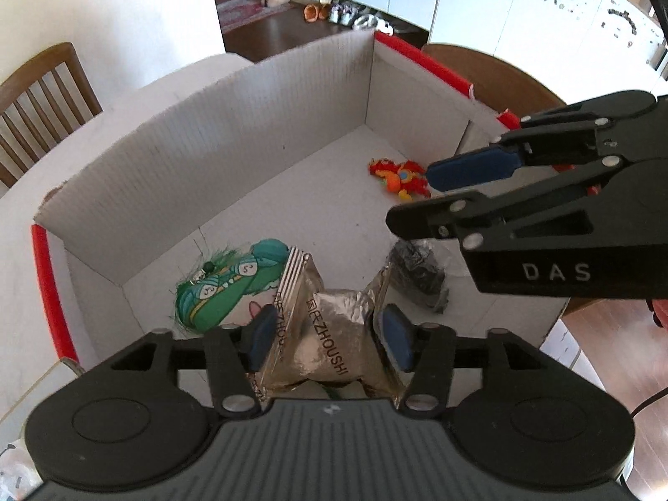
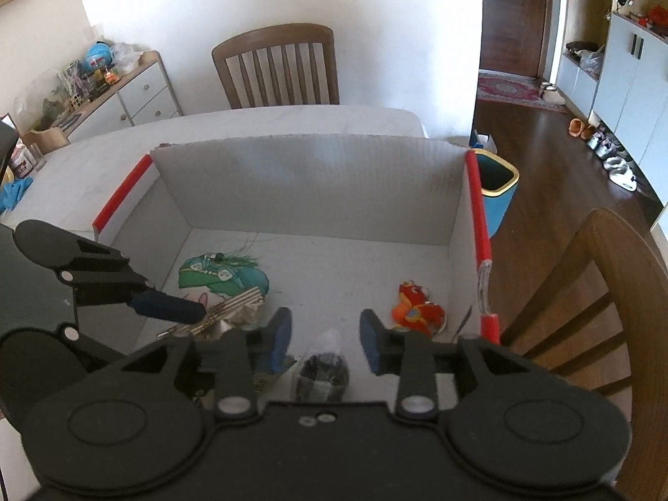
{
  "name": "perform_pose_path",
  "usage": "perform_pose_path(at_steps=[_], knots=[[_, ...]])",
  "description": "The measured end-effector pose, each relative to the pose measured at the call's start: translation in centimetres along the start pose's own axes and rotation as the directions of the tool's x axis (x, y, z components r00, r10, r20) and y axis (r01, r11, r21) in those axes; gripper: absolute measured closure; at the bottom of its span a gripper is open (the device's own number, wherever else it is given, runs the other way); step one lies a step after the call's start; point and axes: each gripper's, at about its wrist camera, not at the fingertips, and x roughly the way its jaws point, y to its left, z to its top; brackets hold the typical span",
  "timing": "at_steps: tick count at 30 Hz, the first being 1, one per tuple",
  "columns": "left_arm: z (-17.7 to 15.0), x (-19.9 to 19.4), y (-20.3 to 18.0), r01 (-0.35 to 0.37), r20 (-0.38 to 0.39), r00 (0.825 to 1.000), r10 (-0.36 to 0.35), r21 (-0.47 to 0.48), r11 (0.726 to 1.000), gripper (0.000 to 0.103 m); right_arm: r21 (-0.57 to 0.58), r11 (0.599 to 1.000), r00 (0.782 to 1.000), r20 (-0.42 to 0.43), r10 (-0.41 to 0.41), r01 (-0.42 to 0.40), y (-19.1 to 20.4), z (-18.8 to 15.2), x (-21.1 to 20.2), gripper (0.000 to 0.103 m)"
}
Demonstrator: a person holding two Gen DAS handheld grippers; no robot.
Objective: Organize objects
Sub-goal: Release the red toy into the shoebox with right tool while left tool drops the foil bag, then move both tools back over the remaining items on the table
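L gripper (image 1: 330,336) clamping foil pouch (image 1: 334,334) at 6 o'clock; light, crinkly, slippery — I pinch seams. R gripper (image 2: 325,334) released over dark bag (image 2: 321,378).

An open cardboard box (image 2: 309,179) sits on a table (image 2: 259,121), with a chair (image 2: 277,67) behind it. Inside, a foil packet (image 1: 330,334) sits between the left gripper's (image 1: 327,340) fingers, a plush toy (image 1: 225,284) just beyond it to the left. A small bag (image 2: 323,371) lies below the right gripper (image 2: 325,334), a toy figure (image 2: 417,307) to its right.
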Motion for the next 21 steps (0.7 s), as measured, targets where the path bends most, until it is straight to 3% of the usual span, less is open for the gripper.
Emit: perform_pose_path(at_steps=[14, 21], knots=[[-1.7, -5.7, 2.2, -0.057, 0.152, 0.986, 0.071, -0.095, 0.994, 0.045, -0.001, 1.0, 0.997, 0.082, 0.004, -0.004, 2.1, 0.5, -4.3, 0.052], [-3.4, -9.1, 3.7, -0.1, 0.179, 0.976, 0.125, -0.143, 0.985, 0.044, -0.007, 1.0, 0.991, 0.137, 0.011, -0.01, 4.2, 0.7, -6.8, 0.042]])
